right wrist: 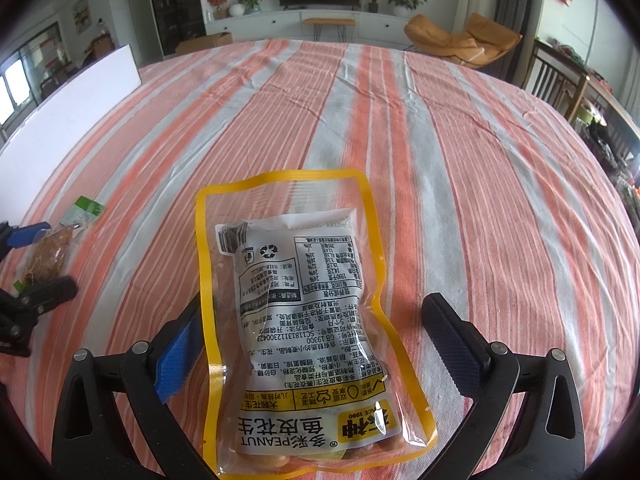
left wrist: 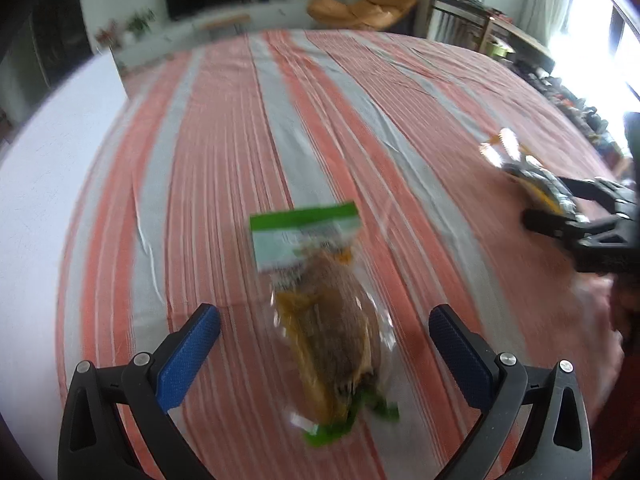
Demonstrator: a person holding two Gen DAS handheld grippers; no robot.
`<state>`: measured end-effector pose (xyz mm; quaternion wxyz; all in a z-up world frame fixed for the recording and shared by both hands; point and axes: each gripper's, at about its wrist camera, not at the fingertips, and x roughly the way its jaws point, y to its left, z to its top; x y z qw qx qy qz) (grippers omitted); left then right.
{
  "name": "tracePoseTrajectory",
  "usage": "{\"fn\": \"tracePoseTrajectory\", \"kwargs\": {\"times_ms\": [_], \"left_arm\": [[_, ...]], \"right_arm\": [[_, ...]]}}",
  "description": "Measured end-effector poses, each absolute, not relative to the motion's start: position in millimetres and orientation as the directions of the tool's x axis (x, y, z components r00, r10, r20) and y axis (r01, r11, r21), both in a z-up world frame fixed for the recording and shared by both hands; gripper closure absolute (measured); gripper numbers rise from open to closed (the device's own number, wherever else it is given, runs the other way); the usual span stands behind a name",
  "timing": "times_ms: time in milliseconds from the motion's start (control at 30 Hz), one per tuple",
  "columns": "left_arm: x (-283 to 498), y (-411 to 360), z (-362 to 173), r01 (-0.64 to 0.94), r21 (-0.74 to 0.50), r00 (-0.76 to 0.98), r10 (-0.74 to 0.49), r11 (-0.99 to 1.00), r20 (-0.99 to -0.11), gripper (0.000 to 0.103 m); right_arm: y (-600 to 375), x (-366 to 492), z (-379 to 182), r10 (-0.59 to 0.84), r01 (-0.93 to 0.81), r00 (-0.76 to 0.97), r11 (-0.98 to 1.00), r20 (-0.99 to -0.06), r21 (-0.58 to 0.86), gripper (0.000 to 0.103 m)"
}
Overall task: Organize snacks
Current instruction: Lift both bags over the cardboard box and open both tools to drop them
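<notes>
Lying between the spread fingers of the open right tool [right wrist: 312, 344], the yellow-edged peanut bag [right wrist: 304, 320] rests on the striped table [right wrist: 460, 160]. The open left tool [left wrist: 324, 344] flanks the green-labelled snack bag [left wrist: 324, 312].

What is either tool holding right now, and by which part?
Nothing. The left tool is open around the green-labelled packet; the right tool is open around the peanut packet.

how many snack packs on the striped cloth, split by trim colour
green-trimmed pack: 1
yellow-trimmed peanut pack: 1
total: 2
</notes>
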<state>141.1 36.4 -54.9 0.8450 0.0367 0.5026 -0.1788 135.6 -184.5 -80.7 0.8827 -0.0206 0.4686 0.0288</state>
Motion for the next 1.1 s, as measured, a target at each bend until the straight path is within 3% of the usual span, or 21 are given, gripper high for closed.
{"fn": "tracePoseTrajectory", "kwargs": {"times_ms": [100,233,300,400,433,467,500,533,600,633,733,867,967,1100], "left_arm": [[141.9,63.1,-49.6,0.286,-0.278,0.389,-0.376,0.917,-0.841,0.000],[149.4,69.1,-48.0,0.238,-0.330,0.360,-0.399,0.913,-0.843,0.001],[150.3,53.2,-51.7,0.263,-0.279,0.343,-0.359,0.924,-0.868,0.001],[140.1,21.7,-57.4,0.307,-0.076,0.377,-0.194,0.949,-0.906,0.003],[136.6,14.8,-58.2,0.314,-0.022,0.402,-0.154,0.949,-0.902,0.013],[130.6,10.9,-55.6,0.334,-0.014,0.438,-0.168,0.942,-0.883,0.040],[126.1,8.8,-51.5,0.339,-0.007,0.470,-0.176,0.941,-0.865,0.056],[125.1,9.0,-50.7,0.344,-0.021,0.464,-0.190,0.939,-0.865,0.057],[123.4,15.4,-49.9,0.341,-0.079,0.461,-0.241,0.937,-0.854,0.064],[123.4,24.2,-48.5,0.333,-0.152,0.451,-0.299,0.931,-0.841,0.074],[124.2,56.6,-37.9,0.260,-0.352,0.449,-0.435,0.899,-0.781,0.074],[120.3,103.4,3.0,0.209,-0.481,0.513,-0.514,0.852,-0.687,0.074],[114.5,148.8,45.1,0.183,-0.485,0.597,-0.489,0.855,-0.636,0.074],[108.5,237.8,84.5,0.055,-0.364,0.694,-0.297,0.930,-0.655,0.073]], "right_arm": [[-187.7,150.1,-75.4,0.078,-0.124,0.436,0.992,-0.896,0.026,0.001],[-198.3,167.0,-57.6,0.172,-0.141,0.333,0.981,-0.927,0.131,0.001],[-194.0,177.6,-50.6,0.150,-0.172,0.297,0.980,-0.943,0.102,0.001],[-181.6,187.1,-58.9,0.114,-0.216,0.212,0.974,-0.971,0.068,0.001],[-176.7,187.0,-63.7,0.099,-0.238,0.189,0.970,-0.977,0.053,0.003],[-172.6,184.9,-68.4,0.073,-0.259,0.178,0.966,-0.981,0.024,0.010],[-171.7,181.4,-70.7,0.052,-0.264,0.179,0.965,-0.982,0.002,0.025],[-174.8,176.0,-67.5,0.052,-0.248,0.202,0.969,-0.978,0.000,0.040],[-182.2,167.7,-62.2,0.071,-0.217,0.207,0.976,-0.976,0.025,0.045],[-185.4,160.8,-57.9,0.083,-0.210,0.226,0.977,-0.971,0.034,0.045],[-191.9,147.7,-40.4,0.168,-0.170,0.268,0.978,-0.949,0.125,0.046],[-170.8,153.0,7.2,0.294,-0.188,0.352,0.952,-0.889,0.240,0.046],[-123.4,168.6,46.9,0.396,-0.259,0.394,0.914,-0.830,0.313,0.045],[-25.0,193.0,102.1,0.557,-0.418,0.382,0.816,-0.738,0.399,0.045]]}}
